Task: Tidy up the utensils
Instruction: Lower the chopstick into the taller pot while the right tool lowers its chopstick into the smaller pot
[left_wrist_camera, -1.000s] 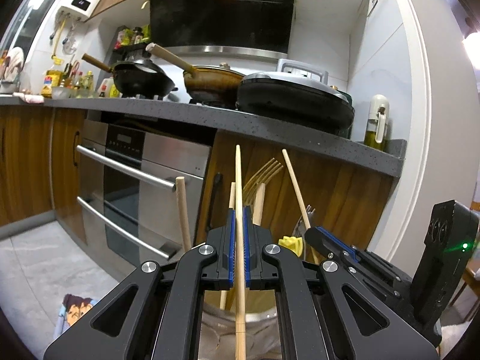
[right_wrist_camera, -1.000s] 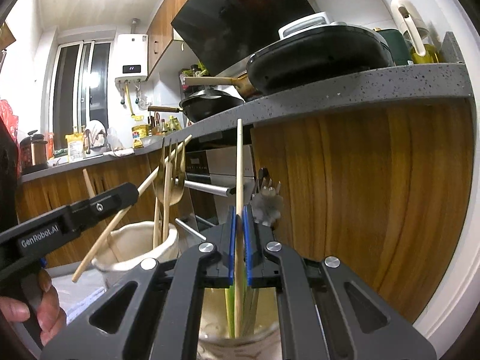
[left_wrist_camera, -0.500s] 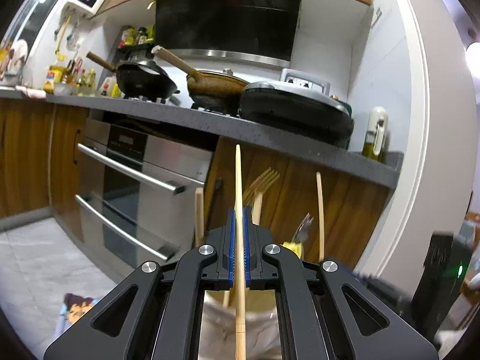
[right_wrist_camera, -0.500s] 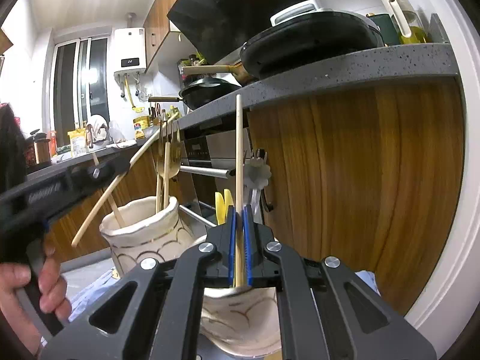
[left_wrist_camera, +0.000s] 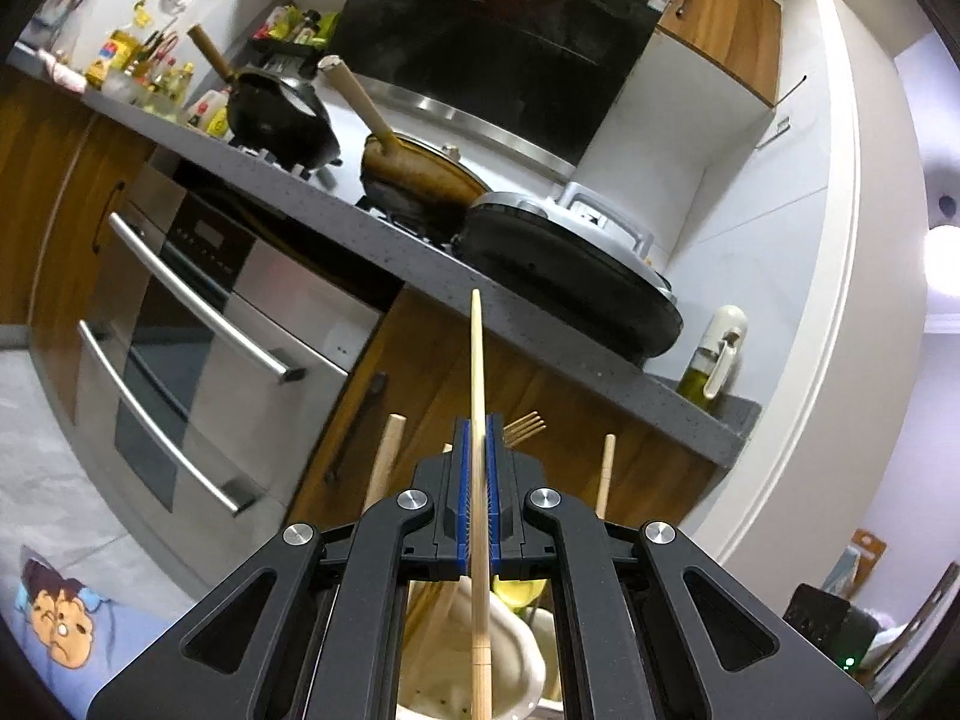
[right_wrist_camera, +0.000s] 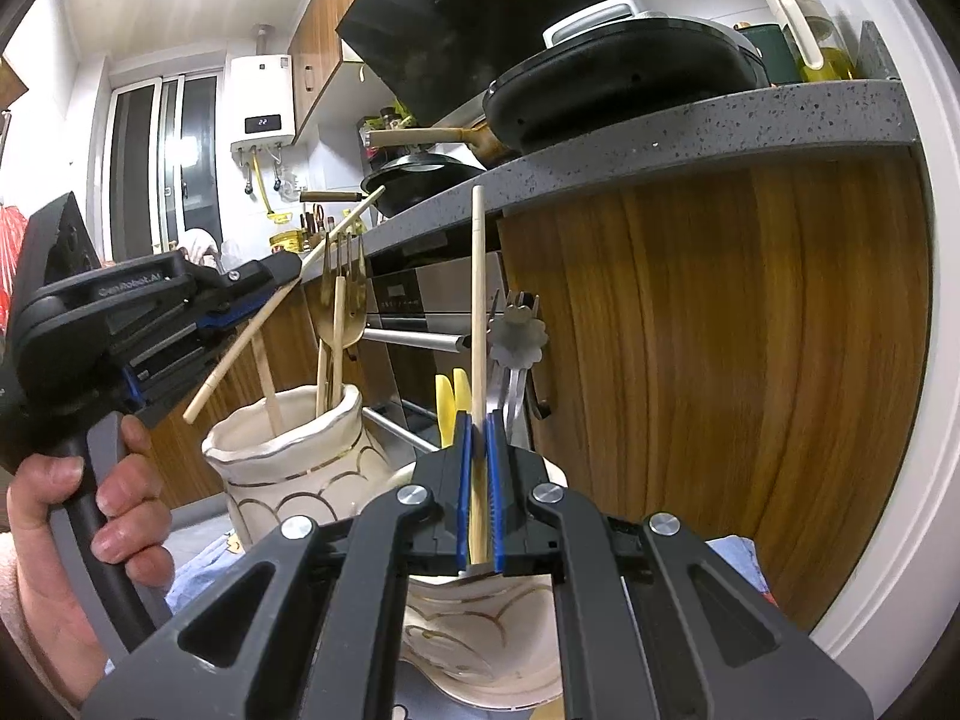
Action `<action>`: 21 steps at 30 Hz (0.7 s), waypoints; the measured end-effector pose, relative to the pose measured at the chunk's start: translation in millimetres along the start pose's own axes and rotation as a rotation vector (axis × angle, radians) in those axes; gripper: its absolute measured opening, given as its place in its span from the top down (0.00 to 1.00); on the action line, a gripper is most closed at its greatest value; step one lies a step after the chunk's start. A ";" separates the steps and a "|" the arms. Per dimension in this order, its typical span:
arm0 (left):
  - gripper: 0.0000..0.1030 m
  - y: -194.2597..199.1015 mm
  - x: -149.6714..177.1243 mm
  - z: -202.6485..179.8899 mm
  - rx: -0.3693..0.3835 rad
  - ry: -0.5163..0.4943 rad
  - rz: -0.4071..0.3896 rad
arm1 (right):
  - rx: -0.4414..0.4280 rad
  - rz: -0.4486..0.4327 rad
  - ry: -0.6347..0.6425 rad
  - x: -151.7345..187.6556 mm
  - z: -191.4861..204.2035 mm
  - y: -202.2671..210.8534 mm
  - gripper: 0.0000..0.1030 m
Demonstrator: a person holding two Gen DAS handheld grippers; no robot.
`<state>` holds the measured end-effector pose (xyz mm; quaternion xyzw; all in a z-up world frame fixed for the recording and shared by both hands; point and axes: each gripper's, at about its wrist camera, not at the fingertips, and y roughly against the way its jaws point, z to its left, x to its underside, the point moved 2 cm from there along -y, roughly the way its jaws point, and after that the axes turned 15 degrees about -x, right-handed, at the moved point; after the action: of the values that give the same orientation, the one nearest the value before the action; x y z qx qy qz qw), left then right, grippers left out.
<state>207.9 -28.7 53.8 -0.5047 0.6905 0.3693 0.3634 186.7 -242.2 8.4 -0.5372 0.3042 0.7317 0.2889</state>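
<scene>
While right gripper (right_wrist_camera: 477,474) clamps a chopstick (right_wrist_camera: 477,300) upright above the near holder (right_wrist_camera: 480,648), left gripper (left_wrist_camera: 477,480) grips another chopstick (left_wrist_camera: 478,420) tilted over the far holder (right_wrist_camera: 288,456), which holds a wooden fork (right_wrist_camera: 343,300); countertop (right_wrist_camera: 690,132) behind.

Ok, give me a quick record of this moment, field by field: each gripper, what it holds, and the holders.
left gripper: shut on a wooden chopstick
right gripper: shut on a second chopstick
left holder: cream ceramic; wooden forks and sticks inside
right holder: beneath right jaws; yellow utensils and a metal flower-shaped utensil inside
</scene>
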 end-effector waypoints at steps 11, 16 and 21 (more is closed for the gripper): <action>0.95 3.4 14.7 -14.8 -0.049 -0.137 -0.053 | -0.005 0.002 0.033 2.4 6.6 1.0 0.95; 0.95 15.2 17.5 -10.4 -0.052 -0.151 -0.049 | -0.002 0.005 0.025 2.6 5.4 1.3 0.95; 0.95 29.2 22.2 -5.9 -0.063 -0.167 -0.035 | -0.002 0.007 0.024 1.5 4.6 0.5 0.95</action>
<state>173.9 -37.0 41.3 -0.4952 0.6369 0.4254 0.4101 183.2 -239.0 8.1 -0.5450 0.3087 0.7266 0.2823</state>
